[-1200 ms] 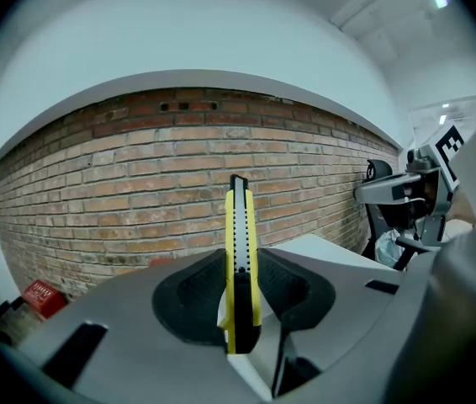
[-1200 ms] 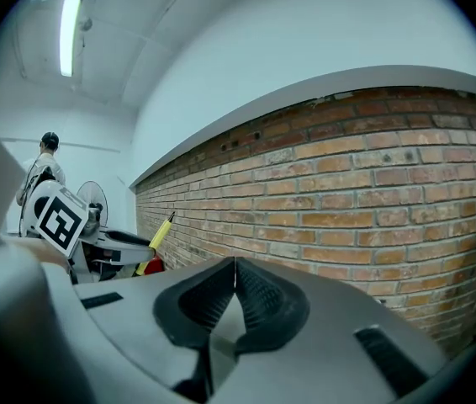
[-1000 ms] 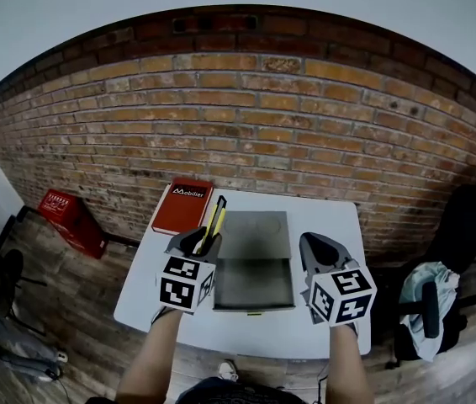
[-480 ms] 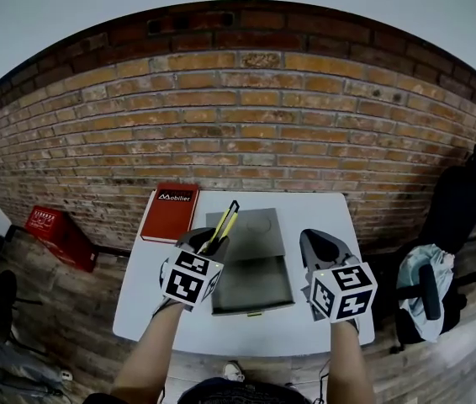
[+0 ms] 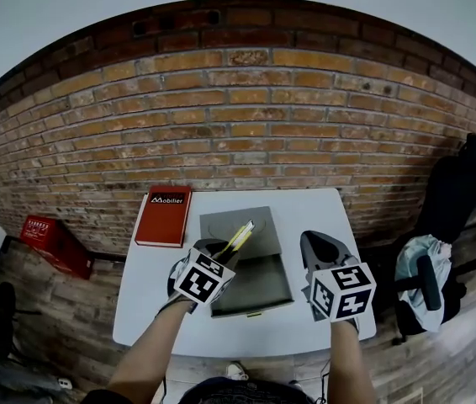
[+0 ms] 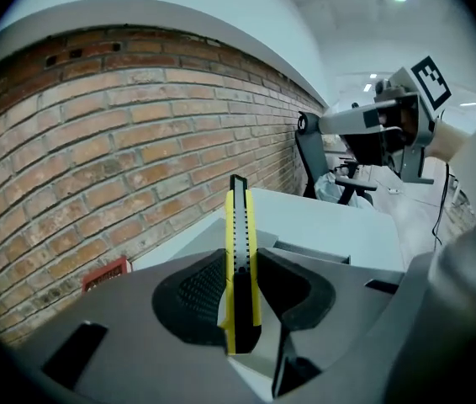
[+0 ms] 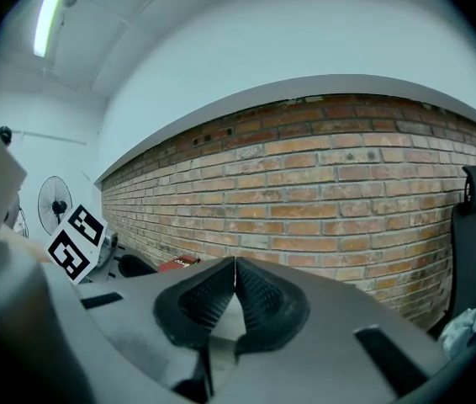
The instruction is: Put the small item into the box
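Against brick wall, white table, grey box

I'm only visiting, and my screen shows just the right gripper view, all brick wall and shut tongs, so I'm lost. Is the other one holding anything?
Observer: Yes. The left tongs are shut on a yellow and black utility knife, which sticks out ahead of them.
Operator: And where is the box it goes into?
Observer: A grey box lies open on the white table in front of the person. The knife is held above its left part, not in it.
Operator: Anything else on that table?
Observer: A red book lies at the far left corner, left of the box.
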`<state>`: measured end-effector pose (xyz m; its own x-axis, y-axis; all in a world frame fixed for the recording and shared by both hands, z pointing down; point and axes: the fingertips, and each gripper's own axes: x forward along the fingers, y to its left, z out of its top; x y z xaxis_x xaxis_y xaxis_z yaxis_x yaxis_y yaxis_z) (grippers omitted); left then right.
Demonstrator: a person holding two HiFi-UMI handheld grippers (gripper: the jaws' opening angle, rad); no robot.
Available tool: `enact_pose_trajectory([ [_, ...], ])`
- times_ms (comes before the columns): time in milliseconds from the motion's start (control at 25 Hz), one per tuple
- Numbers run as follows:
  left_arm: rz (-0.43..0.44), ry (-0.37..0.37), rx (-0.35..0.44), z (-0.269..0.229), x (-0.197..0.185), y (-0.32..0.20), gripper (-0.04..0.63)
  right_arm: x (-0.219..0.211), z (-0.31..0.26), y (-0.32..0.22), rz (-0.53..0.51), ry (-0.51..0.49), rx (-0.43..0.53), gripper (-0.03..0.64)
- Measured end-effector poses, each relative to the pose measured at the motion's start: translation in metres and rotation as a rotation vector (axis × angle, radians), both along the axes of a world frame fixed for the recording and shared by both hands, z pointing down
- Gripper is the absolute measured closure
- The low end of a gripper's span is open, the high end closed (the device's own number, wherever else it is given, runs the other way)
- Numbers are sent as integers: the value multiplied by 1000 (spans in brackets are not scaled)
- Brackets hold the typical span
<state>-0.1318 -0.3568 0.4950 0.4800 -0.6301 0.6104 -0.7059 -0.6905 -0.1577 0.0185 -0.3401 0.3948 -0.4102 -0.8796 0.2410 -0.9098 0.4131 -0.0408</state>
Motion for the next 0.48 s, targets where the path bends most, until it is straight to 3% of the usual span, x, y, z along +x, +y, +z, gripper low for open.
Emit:
enact_pose_trajectory([
  [480,186,-138,-160,70,28,22,466,10,14,5,46,19,-28,597],
])
